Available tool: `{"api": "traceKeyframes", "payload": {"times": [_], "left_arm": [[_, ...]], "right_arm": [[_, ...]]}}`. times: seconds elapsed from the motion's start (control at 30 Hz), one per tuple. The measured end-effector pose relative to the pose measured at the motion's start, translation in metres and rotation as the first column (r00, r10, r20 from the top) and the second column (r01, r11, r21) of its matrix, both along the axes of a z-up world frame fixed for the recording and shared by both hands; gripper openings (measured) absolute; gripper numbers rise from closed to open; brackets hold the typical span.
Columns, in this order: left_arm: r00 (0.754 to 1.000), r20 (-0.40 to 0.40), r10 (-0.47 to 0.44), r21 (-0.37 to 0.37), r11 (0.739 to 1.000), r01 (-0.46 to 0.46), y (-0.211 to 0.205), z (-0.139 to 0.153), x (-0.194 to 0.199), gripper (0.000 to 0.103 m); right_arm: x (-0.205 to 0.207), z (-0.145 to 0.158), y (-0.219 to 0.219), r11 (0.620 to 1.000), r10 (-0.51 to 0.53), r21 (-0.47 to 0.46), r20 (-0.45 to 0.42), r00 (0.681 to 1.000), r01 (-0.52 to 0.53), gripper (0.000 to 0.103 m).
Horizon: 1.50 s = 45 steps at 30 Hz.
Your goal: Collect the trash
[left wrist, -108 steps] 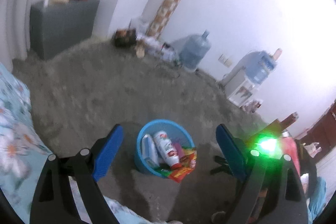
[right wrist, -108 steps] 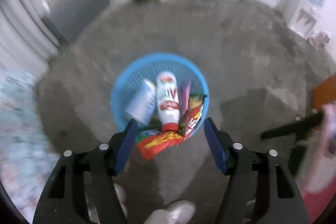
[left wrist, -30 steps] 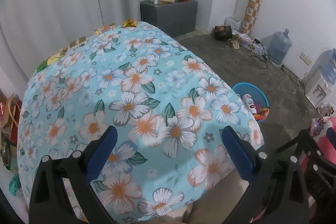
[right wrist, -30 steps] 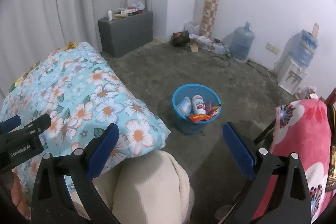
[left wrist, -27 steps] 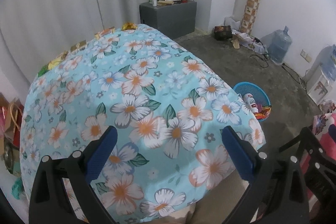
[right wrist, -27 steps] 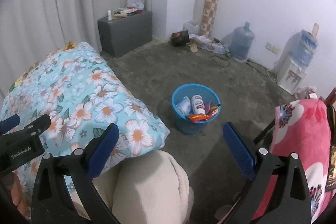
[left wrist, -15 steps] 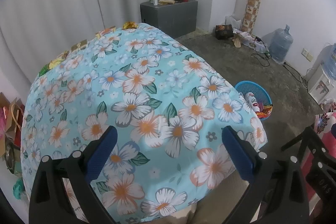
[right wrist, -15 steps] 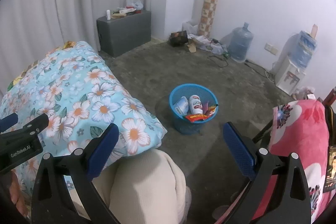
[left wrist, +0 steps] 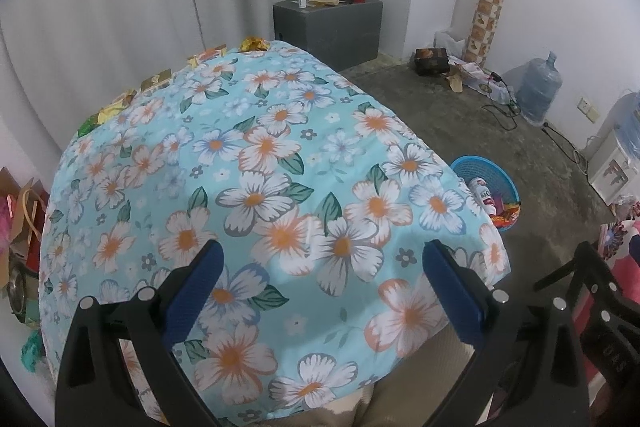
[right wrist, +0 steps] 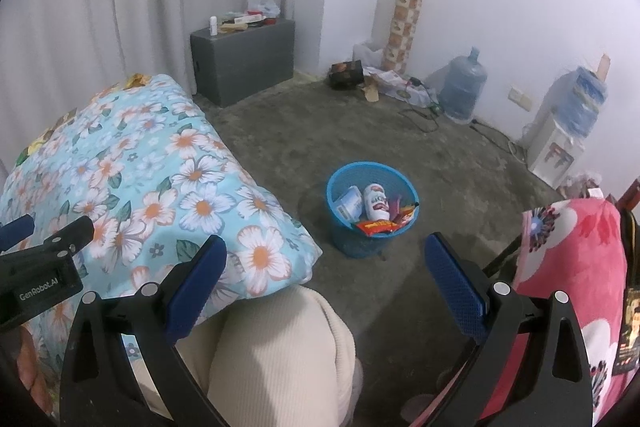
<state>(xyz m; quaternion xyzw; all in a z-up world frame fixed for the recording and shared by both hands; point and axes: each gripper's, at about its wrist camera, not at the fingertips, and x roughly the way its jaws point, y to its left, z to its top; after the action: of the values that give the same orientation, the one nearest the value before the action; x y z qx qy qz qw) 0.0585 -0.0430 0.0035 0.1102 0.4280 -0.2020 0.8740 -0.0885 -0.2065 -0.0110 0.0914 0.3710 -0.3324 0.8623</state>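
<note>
Trash is sitting in the blue basket [right wrist: 372, 183] on the floor while you are pulling back

Both tongs, left [left wrist: 320, 287] and right [right wrist: 326, 277], are gaping wide and empty now, well away from the basket they were hovering over; wrappers [left wrist: 252, 44] are lining the bed's [left wrist: 280, 163] far edge, likely next

- A round blue mesh basket [right wrist: 372, 227] stands upright on the bare concrete floor [right wrist: 304, 147], just beside the corner of the flowered bed [right wrist: 132, 163].
- Inside it a white bottle with a red label [right wrist: 376, 203] leans beside a pale blue-white can [right wrist: 347, 203].
- Red and yellow snack wrappers [right wrist: 380, 225] lie against the near rim, one poking over the edge.
</note>
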Motion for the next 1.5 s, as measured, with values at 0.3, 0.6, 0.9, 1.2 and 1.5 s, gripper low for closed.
{"api": "traceKeyframes", "payload": {"times": [0.3,0.6,0.9,1.2,1.5], "left_arm": [[1.000,0.001,0.018,0.005,1.000,-0.018,0.004,0.001,0.000,0.098],[0.999,0.009,0.033,0.025,0.999,-0.033,0.008,0.001,0.000,0.098],[0.999,0.012,0.039,0.038,0.998,-0.040,0.012,0.000,0.002,0.098],[0.999,0.010,0.040,0.039,0.998,-0.040,0.011,-0.001,0.003,0.098],[0.999,0.009,0.041,0.041,0.998,-0.041,0.011,-0.002,0.004,0.098]], "right_arm": [[0.003,0.002,0.004,0.999,0.033,-0.006,-0.005,0.999,-0.033,0.095],[0.008,0.002,0.010,0.996,0.082,-0.021,-0.031,0.996,-0.083,0.095],[0.015,0.003,0.016,0.991,0.128,-0.040,-0.044,0.991,-0.130,0.095],[0.017,0.003,0.015,0.991,0.129,-0.036,-0.042,0.991,-0.130,0.095],[0.015,0.004,0.009,0.993,0.101,-0.048,-0.044,0.994,-0.104,0.095]]}}
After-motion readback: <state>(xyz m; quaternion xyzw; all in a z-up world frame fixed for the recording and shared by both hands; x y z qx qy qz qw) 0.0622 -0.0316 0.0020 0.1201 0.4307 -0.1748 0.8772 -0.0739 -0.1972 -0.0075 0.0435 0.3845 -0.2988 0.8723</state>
